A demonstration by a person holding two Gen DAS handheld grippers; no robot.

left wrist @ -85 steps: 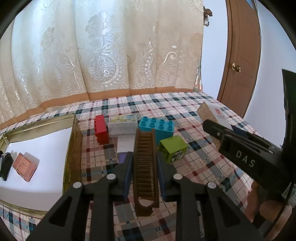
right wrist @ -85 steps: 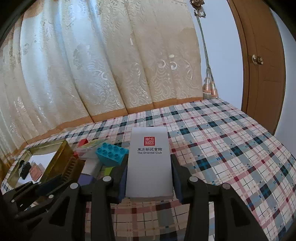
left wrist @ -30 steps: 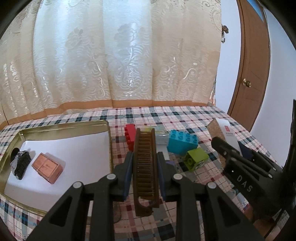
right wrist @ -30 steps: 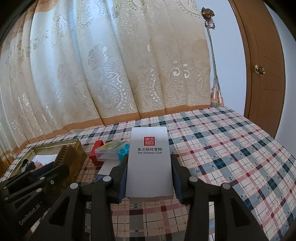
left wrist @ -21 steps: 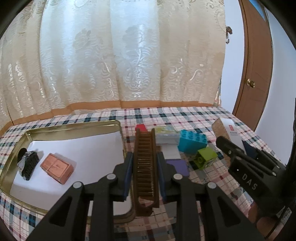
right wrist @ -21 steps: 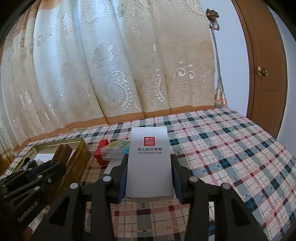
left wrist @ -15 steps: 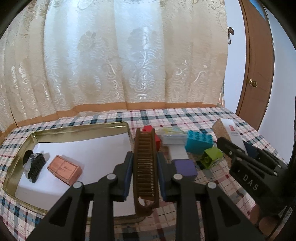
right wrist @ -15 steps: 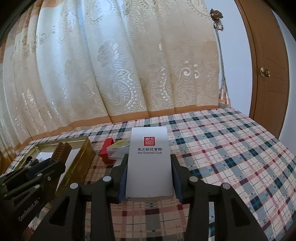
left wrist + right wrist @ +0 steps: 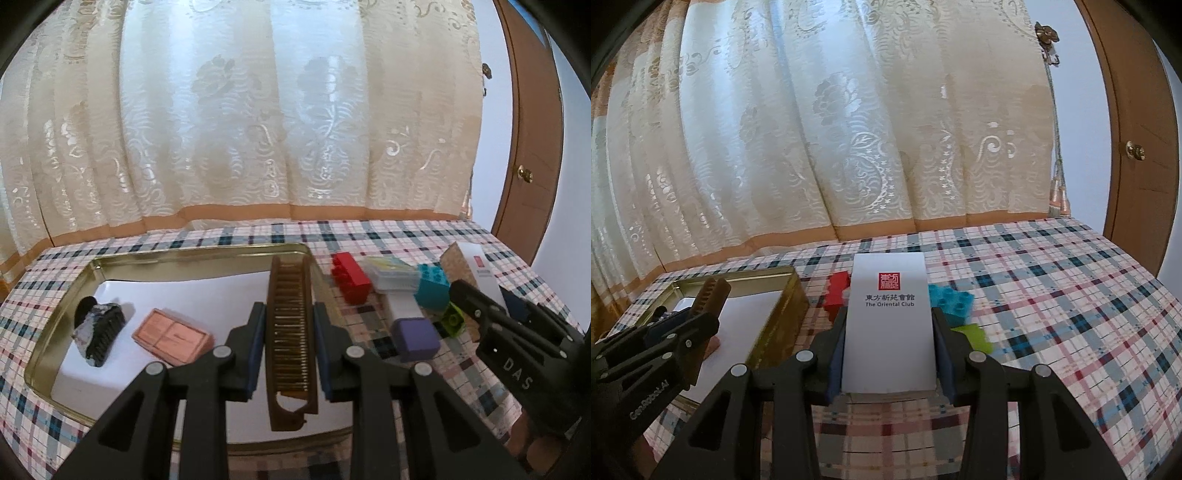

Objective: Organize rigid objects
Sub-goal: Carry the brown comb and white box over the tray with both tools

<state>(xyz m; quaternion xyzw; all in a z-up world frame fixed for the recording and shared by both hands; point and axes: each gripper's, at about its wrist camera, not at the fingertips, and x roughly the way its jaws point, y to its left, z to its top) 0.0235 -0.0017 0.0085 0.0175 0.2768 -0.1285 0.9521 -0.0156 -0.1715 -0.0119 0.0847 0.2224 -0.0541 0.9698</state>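
Beside gold tray (image 9: 192, 254): red block (image 9: 351, 282), purple block (image 9: 415, 338), clear.

Tablecloth (image 9: 1052, 295): plaid of pink, white, teal and dark blue; curtain (image 9: 258, 129): cream with a floral and wave pattern and a tan band; door (image 9: 1137, 129): brown. Tray (image 9: 184, 253): gold with a white liner, and it held a pink box (image 9: 171, 336) and a black brush (image 9: 99, 330). Comb (image 9: 291, 332): brown; card box (image 9: 888, 325): white with a red seal; blocks were red (image 9: 349, 277), teal (image 9: 432, 286), lime (image 9: 452, 319) and purple (image 9: 415, 338); grippers were black.
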